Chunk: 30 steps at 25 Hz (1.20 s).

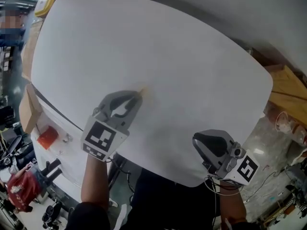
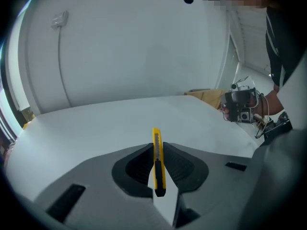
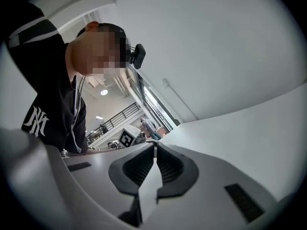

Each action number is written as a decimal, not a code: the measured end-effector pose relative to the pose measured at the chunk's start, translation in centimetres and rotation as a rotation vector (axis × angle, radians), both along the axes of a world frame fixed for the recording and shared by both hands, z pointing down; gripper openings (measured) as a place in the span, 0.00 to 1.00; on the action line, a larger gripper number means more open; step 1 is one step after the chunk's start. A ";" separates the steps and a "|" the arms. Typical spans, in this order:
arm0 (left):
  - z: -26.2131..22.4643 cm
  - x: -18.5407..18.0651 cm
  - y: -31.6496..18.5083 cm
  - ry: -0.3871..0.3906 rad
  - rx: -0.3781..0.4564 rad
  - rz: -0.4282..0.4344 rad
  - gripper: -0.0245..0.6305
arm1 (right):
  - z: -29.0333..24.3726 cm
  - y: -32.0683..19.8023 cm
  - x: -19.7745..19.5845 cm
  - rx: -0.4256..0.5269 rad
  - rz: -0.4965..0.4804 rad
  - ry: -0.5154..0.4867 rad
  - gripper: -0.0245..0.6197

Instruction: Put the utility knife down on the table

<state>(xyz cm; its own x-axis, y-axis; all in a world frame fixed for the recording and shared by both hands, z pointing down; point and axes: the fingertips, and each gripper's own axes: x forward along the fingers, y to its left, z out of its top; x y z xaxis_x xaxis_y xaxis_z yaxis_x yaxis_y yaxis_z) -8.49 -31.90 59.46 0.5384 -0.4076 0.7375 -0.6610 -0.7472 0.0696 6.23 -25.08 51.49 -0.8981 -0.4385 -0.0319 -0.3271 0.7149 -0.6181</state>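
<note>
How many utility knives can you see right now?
1: the utility knife, gripped in the left claw over the white table. The right claw is shut and empty; no other knife shows.

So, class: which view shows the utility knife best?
The left gripper view: the utility knife stands edge-on, clamped in the left hand-held gripper. The head view shows only its blurred tip; the right gripper view shows none of it.

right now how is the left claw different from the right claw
The left claw is shut on a yellow knife, which stands on its narrow side between the jaws. The right claw is shut on nothing. The left claw reaches further in over the white table, while the right claw sits by the table's near edge. Both are grey and both are shut.
</note>
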 end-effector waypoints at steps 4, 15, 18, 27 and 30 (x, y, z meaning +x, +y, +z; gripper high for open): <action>1.6 -0.4 -0.2 -0.060 -0.033 0.013 0.13 | 1.6 -0.2 -0.5 -0.008 -0.026 0.033 0.05; 4.7 -1.3 -1.1 -0.170 -0.084 0.028 0.13 | 3.2 -1.6 0.3 -0.021 -0.019 0.038 0.05; 5.2 -1.5 -1.3 -0.190 -0.095 0.027 0.13 | 3.3 -1.7 0.2 -0.014 -0.020 0.046 0.05; 6.3 -1.2 -0.5 -0.210 -0.129 0.034 0.13 | 5.4 -2.9 -1.4 0.095 0.005 0.303 0.05; 6.2 -1.2 -0.2 -0.210 -0.133 0.034 0.13 | 5.4 -3.0 -1.9 0.100 0.003 0.320 0.05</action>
<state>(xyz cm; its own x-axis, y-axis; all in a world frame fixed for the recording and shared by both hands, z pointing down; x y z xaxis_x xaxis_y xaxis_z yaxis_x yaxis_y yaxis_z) -9.73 -32.14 65.65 0.3797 -0.2835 0.8806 -0.6459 -0.7627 0.0330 4.33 -28.09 56.90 -0.8683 -0.4498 0.2088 -0.4953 0.7657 -0.4103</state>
